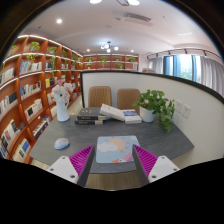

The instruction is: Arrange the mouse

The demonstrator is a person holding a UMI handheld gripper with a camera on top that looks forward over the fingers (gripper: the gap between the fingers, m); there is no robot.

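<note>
Gripper view looks along the tool (113,160) across a grey tabletop (165,142) in a room lined with bookshelves (28,85). Its two fingers stand apart with nothing clamped between them, the pink pads (82,160) facing each other over a mouse pad (117,150) that lies just ahead and partly between them. The mouse (62,143), small and pale, sits on the bare tabletop off to the left of the fingers, near the pad's left edge but apart from it. Beyond the pad lie an open book (122,114) and a stack of dark books (89,119), with a white vase (62,103) at the left and a potted plant (155,104) at the right. The mouse looks untouched, so the grasp is probably yet to come. Its rounded, smooth shell could slip out if the fingers close off-centre or too high, and a sideways approach from here could nudge it further away or drag the mouse pad askew.
</note>
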